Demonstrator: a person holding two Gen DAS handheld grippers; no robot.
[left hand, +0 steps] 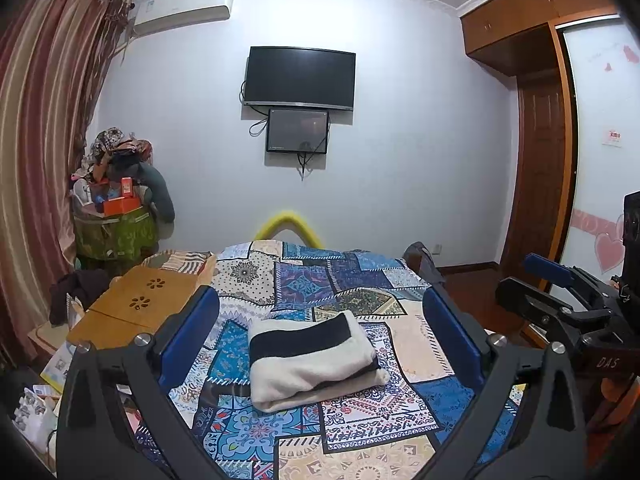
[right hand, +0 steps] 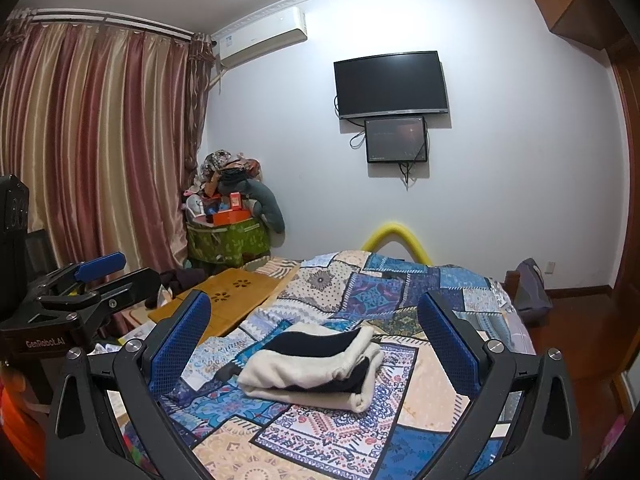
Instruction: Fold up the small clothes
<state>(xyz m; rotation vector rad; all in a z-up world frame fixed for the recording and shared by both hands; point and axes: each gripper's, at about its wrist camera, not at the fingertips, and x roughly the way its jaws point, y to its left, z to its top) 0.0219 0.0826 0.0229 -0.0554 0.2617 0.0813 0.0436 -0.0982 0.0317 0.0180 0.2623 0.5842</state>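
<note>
On patchwork bedspread, cream-and-black garment, neatly folded

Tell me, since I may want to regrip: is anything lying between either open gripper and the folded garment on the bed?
Nothing visible: the folded white-and-black garment lies alone on the patterned bedspread, with only bare cover between it and the open left gripper and right gripper.

Cream-and-black garment; blue patchwork bedspread; pink-gold striped curtain.
</note>
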